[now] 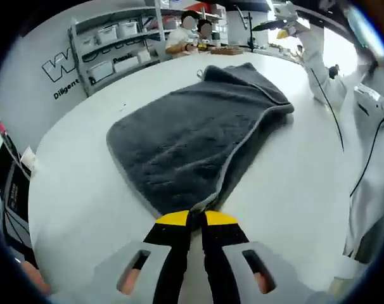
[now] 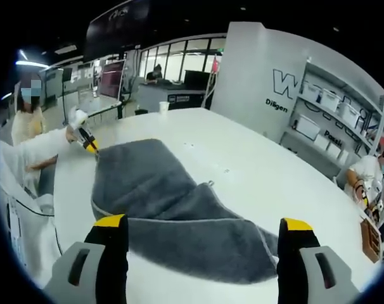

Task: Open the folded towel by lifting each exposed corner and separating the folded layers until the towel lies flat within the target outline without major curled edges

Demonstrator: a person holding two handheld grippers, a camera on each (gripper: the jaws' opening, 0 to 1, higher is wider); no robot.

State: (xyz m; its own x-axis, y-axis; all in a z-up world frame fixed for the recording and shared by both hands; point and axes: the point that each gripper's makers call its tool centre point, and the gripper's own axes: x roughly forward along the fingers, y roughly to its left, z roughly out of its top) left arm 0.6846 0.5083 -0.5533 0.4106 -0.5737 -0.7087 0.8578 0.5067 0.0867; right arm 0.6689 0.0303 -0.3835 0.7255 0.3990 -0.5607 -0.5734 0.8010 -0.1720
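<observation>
Left gripper (image 1: 196,218) low, pinching the near corner of the gray towel (image 1: 198,126). Right gripper (image 2: 204,223) spread wide, hovering above its folded edge. Mid white table (image 1: 84,190), bare room all around.

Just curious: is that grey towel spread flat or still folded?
Still folded: the grey towel shows one layer lying over another, with its trimmed edge crossing the top.

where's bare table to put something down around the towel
Broad bare white table lies between the grey towel and the shelving wall. Another bare strip runs beside the towel's long edge. It is crowded at the corner pinched by the left gripper, and near the right gripper.
</observation>
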